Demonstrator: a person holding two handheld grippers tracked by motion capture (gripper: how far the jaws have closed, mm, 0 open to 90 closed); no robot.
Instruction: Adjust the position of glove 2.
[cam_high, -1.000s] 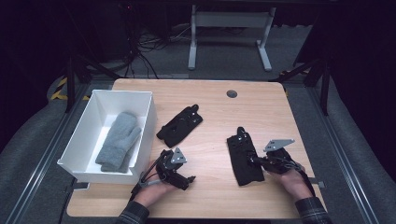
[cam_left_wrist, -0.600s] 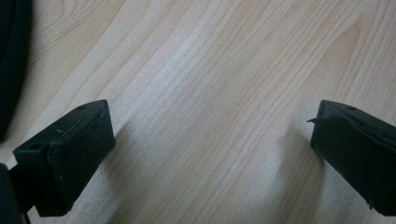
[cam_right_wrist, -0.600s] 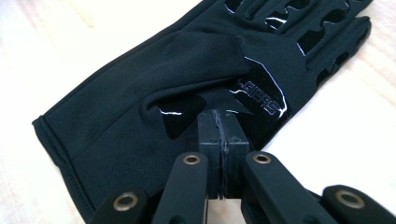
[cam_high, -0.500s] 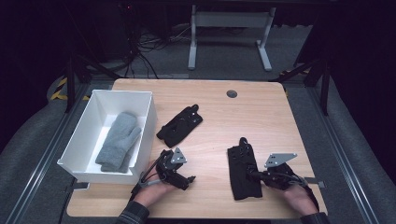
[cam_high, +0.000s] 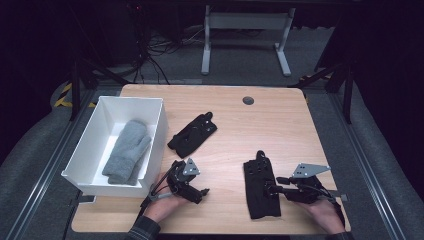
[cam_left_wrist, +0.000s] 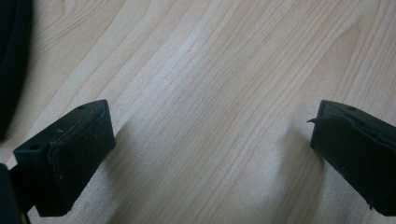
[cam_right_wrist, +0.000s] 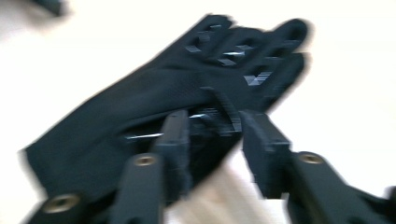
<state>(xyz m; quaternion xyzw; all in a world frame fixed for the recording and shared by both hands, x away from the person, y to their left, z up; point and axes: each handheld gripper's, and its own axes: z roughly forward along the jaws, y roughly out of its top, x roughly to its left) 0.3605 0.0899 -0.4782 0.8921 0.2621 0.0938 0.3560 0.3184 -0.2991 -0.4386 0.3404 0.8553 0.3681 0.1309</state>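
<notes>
Sorting looks partly done: grey mitten (cam_high: 127, 150) lies in the white bin (cam_high: 159, 131); right gripper (cam_high: 272, 189), jaws just opening, straddles a black glove (cam_high: 260, 192) on the bench (cam_high: 280, 125); left gripper (cam_high: 200, 192) rests spread, another black glove (cam_high: 192, 134) waits

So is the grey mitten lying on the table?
No, the grey mitten lies inside the white box, while two black gloves lie on the table.

High view looks down on the desk (cam_high: 225, 105); right claw view, close, shares its black glove (cam_high: 261, 187) (cam_right_wrist: 154, 107).
</notes>
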